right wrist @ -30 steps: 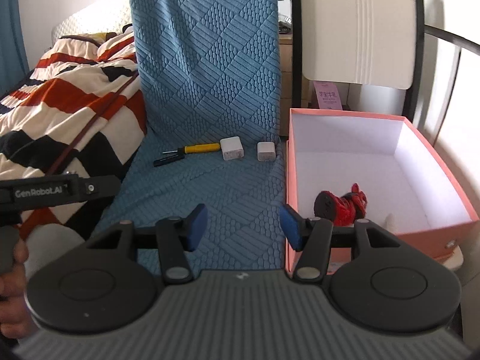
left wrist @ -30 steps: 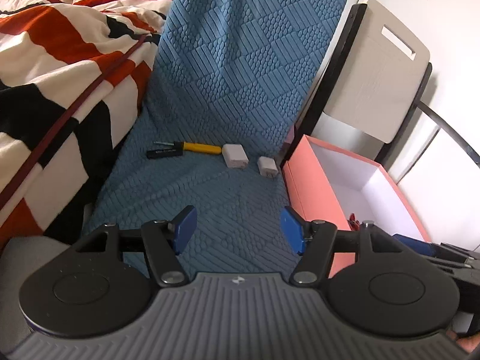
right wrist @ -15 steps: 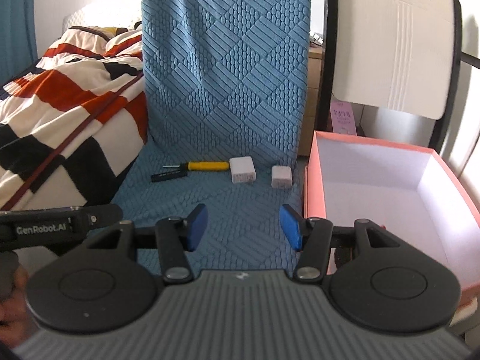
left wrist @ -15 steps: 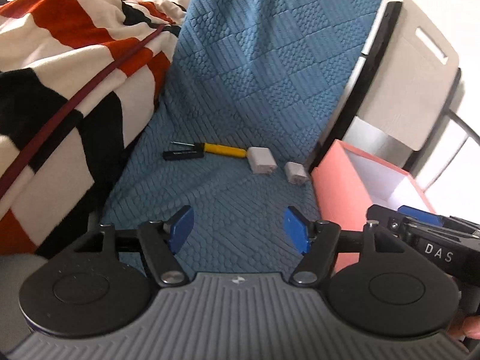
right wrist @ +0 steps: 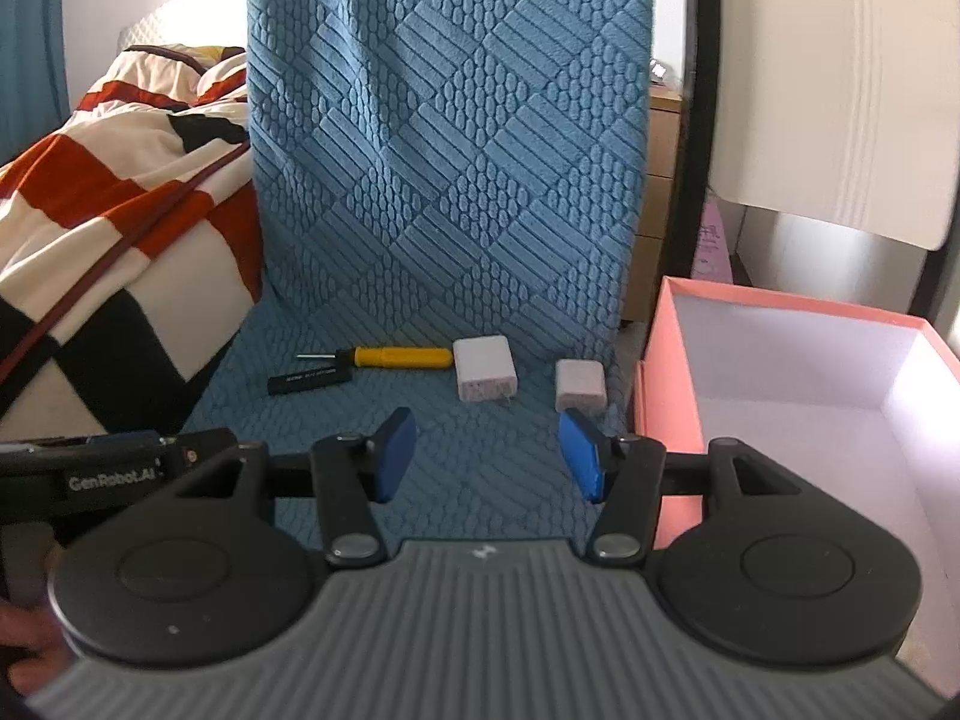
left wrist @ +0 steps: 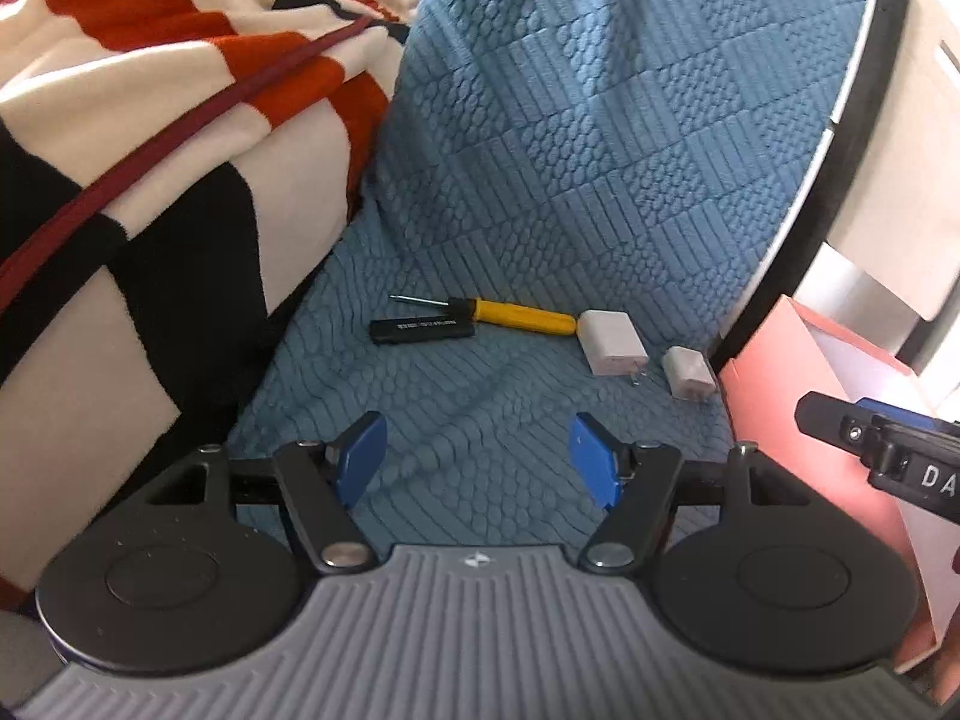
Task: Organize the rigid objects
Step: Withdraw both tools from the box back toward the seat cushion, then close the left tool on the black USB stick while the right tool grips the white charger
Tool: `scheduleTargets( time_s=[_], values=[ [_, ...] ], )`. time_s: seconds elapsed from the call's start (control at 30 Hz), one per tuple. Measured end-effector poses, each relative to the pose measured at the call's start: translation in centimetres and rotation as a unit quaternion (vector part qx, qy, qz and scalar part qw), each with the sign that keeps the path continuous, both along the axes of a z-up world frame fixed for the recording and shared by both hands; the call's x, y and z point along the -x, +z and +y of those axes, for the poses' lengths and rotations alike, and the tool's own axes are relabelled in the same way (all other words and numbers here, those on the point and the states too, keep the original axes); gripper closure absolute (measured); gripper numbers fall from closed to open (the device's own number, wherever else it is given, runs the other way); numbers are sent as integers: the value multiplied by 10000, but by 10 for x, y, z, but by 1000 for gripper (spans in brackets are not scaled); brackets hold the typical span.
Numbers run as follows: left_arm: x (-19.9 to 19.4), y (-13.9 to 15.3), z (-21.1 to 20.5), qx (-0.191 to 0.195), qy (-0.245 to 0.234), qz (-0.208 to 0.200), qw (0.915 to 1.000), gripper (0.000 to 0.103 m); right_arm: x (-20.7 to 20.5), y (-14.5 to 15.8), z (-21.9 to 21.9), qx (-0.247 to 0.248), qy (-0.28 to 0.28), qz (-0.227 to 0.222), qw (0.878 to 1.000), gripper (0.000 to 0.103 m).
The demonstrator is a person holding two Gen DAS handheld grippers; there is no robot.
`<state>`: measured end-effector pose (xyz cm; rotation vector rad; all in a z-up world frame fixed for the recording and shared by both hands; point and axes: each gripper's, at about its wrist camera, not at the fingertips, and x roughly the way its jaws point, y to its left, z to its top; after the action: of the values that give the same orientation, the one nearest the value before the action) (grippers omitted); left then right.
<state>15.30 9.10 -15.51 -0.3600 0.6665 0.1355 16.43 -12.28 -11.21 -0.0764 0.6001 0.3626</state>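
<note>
On the blue textured mat (left wrist: pixel 480 396) lie a yellow-handled screwdriver (left wrist: pixel 510 313), a black stick (left wrist: pixel 423 330), a larger white charger (left wrist: pixel 612 342) and a smaller white charger (left wrist: pixel 689 373). The right wrist view shows them too: screwdriver (right wrist: pixel 393 356), black stick (right wrist: pixel 309 382), larger charger (right wrist: pixel 485 368), smaller charger (right wrist: pixel 580 386). My left gripper (left wrist: pixel 477 465) is open and empty, short of the objects. My right gripper (right wrist: pixel 487 454) is open and empty, just short of both chargers. The pink box (right wrist: pixel 651 372) stands to the right.
A striped red, black and cream blanket (left wrist: pixel 150 120) lies on the left. A white chair back (right wrist: pixel 840 90) with a black frame stands behind the box. The mat also drapes upright behind the objects (right wrist: pixel 450 120).
Both grippers have moved forward toward the objects on the mat. The right gripper has swung left, away from the box; the red object in the box is out of view.
</note>
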Motion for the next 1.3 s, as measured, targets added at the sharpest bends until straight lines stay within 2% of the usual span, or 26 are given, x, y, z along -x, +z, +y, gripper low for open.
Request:
scheduleTargets(
  time_s=[0.17, 0.27, 0.4, 0.57, 0.73, 0.83, 0.97, 1.17, 1.23, 1.27, 1.3],
  values=[
    [-24, -11, 4, -163, 81, 188, 9997, 30, -20, -12, 16, 82, 4, -157, 9998, 47],
    [-38, -18, 7, -191, 115, 250, 9994, 30, -35, -20, 26, 96, 37, -59, 9999, 47],
    [-58, -29, 8, -460, 64, 363, 9983, 30, -51, -28, 32, 205, 41, -68, 9998, 47],
    [-84, -40, 10, -643, -12, 501, 9967, 31, -79, -40, 36, 137, 37, 202, 9997, 47],
    [-112, -52, 0, -1315, -376, 739, 9878, 30, -109, -52, 42, 193, 159, 381, 9990, 47],
    [-125, -57, -1, -1689, -421, 739, 9819, 30, -126, -59, 45, 181, 234, 464, 9985, 47],
    [-142, -61, 7, -1679, -490, 766, 9816, 31, -150, -67, 46, 16, 280, 712, 9971, 47],
    [-164, -73, 16, -1744, -622, 1026, 9773, 31, -186, -86, 52, 15, 270, 1085, 9937, 47],
    [-169, -75, 17, -1802, -703, 1074, 9752, 31, -193, -92, 52, -20, 249, 1201, 9924, 42],
    [-171, -75, 18, -1821, -777, 1070, 9743, 31, -196, -96, 54, -33, 262, 1234, 9920, 30],
    [-171, -75, 18, -1883, -842, 1043, 9729, 31, -198, -99, 55, -43, 272, 1258, 9917, 24]
  ],
)
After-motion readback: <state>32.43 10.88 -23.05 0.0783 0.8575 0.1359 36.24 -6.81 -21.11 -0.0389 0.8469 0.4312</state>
